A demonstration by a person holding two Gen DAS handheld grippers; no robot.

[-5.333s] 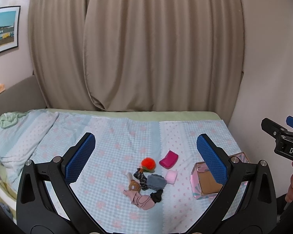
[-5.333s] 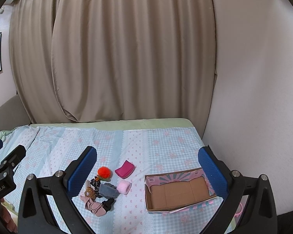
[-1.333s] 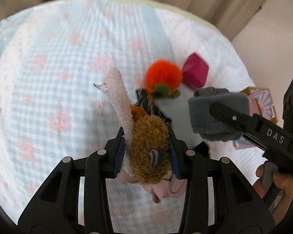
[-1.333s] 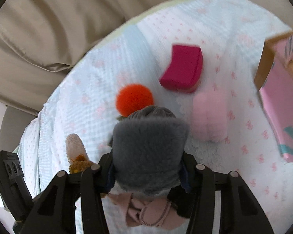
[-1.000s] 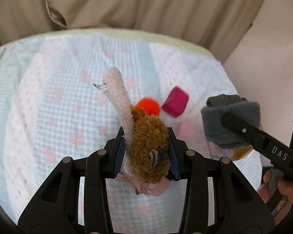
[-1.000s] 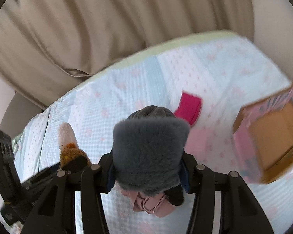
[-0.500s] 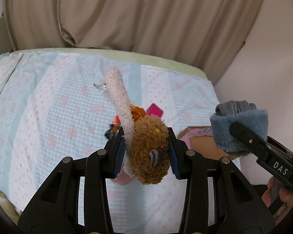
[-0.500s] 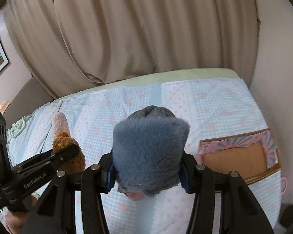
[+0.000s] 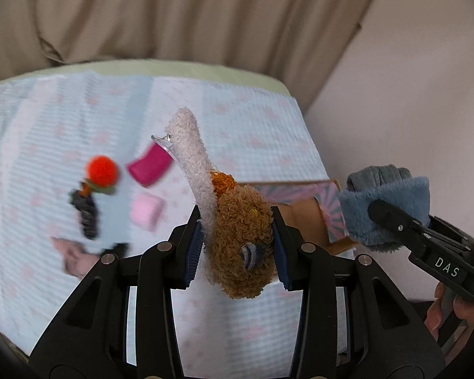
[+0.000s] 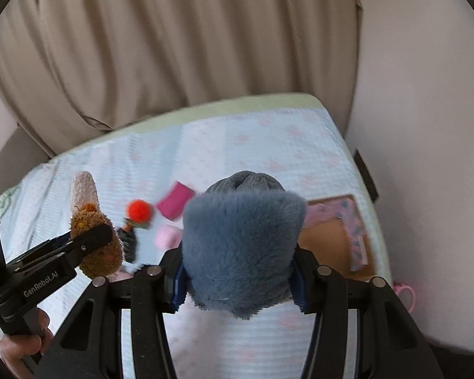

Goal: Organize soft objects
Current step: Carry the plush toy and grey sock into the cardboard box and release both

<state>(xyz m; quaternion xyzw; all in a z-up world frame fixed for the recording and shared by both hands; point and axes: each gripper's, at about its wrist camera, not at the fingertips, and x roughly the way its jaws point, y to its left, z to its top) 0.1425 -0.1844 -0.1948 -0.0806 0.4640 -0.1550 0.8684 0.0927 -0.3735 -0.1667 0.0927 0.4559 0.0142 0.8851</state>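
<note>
left gripper point(image 9: 237, 246) clamps plush point(image 9: 240, 237) | right gripper point(image 10: 238, 271) clamps sock point(image 10: 240, 249) | risk: both crowd box point(image 9: 303, 211), snag, drop outside

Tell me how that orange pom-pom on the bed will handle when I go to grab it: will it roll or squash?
The orange pom-pom looks round and fuzzy, so it would probably squash between the pads and weigh little. Its ball shape suggests it could roll if nudged, though the green-and-dark piece apparently attached below it may drag and stop that. Blur hides the join.
</note>
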